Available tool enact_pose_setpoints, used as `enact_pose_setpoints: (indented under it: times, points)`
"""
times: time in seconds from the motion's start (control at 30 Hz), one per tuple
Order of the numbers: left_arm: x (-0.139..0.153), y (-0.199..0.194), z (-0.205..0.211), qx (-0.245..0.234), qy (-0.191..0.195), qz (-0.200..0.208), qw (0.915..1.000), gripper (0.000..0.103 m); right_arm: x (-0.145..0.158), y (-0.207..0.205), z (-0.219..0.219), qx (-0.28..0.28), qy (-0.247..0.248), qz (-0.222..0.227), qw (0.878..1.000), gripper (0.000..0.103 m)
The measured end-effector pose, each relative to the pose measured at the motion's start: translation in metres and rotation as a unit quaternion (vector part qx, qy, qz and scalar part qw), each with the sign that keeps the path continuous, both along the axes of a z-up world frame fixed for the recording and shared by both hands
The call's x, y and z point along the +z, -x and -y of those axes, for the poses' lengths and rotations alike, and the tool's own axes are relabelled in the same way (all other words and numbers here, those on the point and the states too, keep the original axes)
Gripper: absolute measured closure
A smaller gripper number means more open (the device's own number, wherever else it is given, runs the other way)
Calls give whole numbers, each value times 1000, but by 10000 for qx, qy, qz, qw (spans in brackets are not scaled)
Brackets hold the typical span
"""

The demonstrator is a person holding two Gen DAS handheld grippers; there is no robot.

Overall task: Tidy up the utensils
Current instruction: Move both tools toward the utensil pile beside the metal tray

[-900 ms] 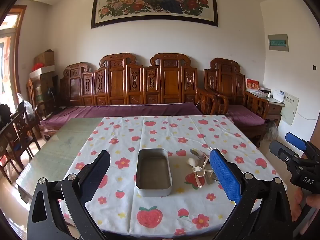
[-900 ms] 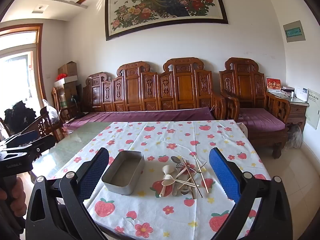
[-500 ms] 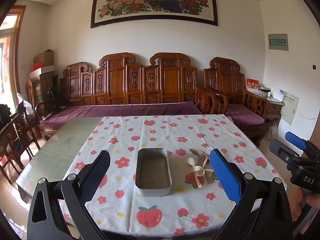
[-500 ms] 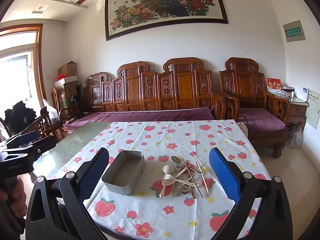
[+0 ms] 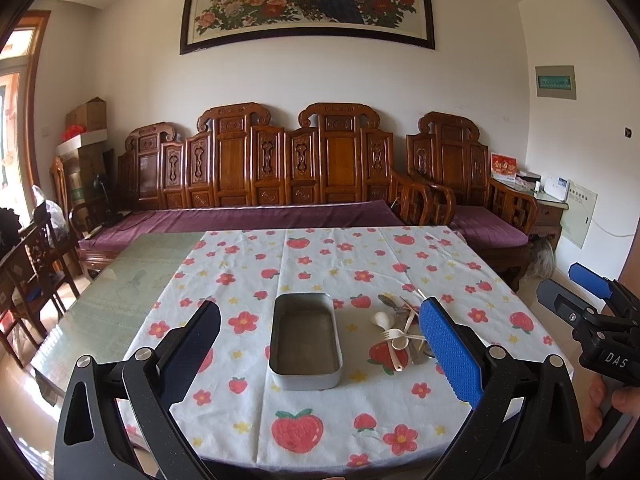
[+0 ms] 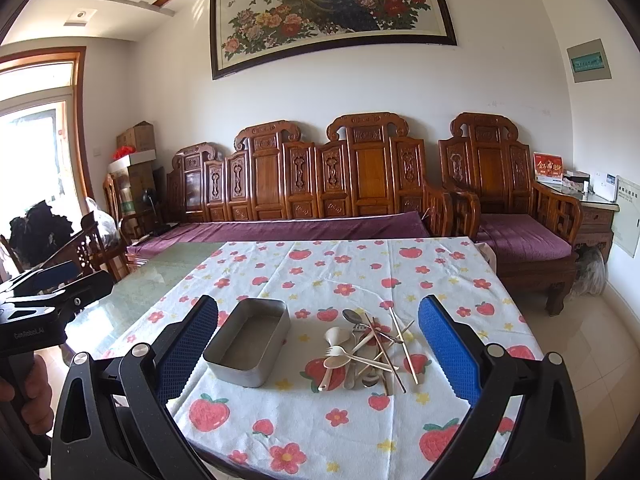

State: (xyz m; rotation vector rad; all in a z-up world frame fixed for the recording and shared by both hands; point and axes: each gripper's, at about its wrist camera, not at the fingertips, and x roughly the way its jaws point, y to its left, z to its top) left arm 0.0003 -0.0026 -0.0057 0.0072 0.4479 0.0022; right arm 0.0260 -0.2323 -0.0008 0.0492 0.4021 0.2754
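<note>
Both my left hand-held gripper [image 5: 320, 350] and right hand-held gripper [image 6: 318, 344] hang wide and empty over the surface's [image 5: 304, 432] near edge, metal tin [image 5: 305, 340] lying lengthwise away from me beside the jumbled utensils [image 6: 368, 350].

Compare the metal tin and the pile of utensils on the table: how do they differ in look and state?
The metal tin is one grey rectangular box, while the pile of utensils is many thin pieces in cream, wood and metal. The tin is empty; the utensils lie crossed over each other in disorder. The tin sits to the left of the pile, apart from it. Both rest on the strawberry tablecloth, untouched by either tool.
</note>
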Motion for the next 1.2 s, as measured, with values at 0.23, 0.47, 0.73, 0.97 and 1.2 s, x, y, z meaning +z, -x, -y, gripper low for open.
enact_pose_setpoints:
  times: [0.23, 0.47, 0.73, 0.97, 1.2]
  points:
    - [-27, -20, -2, 11, 10, -307, 9995, 6, -14, -6, 1, 41, 70, -128, 9999, 3]
    - [-61, -52, 1, -119, -75, -731, 9972, 7, -45, -39, 3, 353, 365, -410, 9979, 15]
    - [-87, -85, 4, -306, -83, -1169, 9926, 7, -66, -85, 19, 413, 156, -762, 9961, 30]
    - [-95, -119, 7, -486, -45, -1406, 9889, 7, -81, -122, 27, 368, 247, -1043, 9936, 41]
    - [-110, -152, 16, -687, -27, -1678, 9834, 7, -99, -153, 33, 289, 326, -1349, 9899, 42]
